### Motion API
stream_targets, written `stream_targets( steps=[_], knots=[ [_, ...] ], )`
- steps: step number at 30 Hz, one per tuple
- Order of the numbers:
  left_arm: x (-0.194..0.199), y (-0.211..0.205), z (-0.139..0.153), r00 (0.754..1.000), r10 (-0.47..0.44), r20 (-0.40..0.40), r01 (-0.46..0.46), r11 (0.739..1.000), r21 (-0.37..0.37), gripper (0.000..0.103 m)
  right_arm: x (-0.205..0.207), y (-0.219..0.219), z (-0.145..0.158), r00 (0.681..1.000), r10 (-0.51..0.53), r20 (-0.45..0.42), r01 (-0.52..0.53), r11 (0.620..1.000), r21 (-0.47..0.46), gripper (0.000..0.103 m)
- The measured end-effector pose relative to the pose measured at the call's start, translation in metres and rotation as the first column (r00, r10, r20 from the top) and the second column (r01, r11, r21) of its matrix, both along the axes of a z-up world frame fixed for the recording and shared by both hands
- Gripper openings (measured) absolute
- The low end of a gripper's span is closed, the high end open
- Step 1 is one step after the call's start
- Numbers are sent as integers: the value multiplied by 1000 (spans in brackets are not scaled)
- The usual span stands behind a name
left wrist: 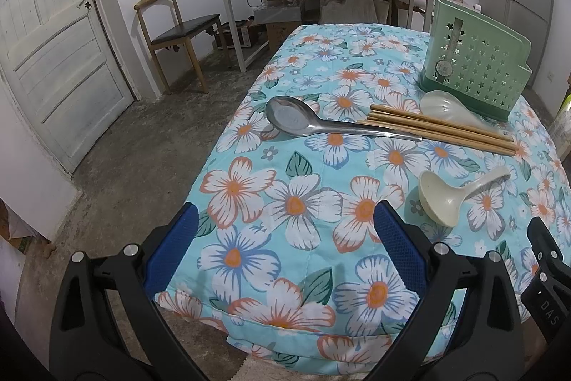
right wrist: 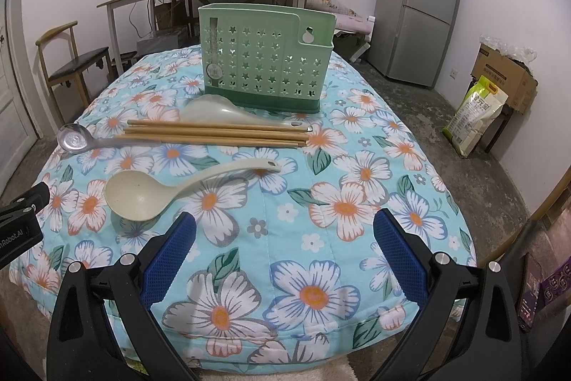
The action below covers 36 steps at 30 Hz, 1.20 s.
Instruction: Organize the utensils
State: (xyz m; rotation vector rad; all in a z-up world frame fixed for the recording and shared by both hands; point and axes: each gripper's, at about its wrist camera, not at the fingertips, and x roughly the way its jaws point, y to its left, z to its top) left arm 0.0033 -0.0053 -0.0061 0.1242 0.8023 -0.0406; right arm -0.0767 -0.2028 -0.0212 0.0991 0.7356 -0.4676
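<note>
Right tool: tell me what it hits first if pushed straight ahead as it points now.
The right tool is open and empty. Straight ahead lies bare floral cloth, then probably the chopsticks, with the green utensil holder behind. Depth is uncertain.

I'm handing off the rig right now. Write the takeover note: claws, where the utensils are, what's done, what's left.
Left claw: open, empty, hovering over the near edge of the floral cloth.
Right claw: open, empty, same.
Green holder: upright at the far end; no utensil visible inside.
In front of it: translucent rice paddle, bamboo chopsticks, metal spoon lying together; cream ladle nearest.
Done: nothing.
Left: all utensils into the holder.
</note>
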Motion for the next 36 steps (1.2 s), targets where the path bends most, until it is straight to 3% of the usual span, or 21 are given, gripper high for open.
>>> stream_targets(
  steps=[31,36],
  knots=[
    [5,10,0,1000,17,3,-17,1000,23,95,4,4,-3,1000,26,3,-26,999,18,97],
    [13,17,-2,1000,19,-16,-19,1000,-2,95,8,5,-5,999,44,5,-44,998,36,97]
  ],
)
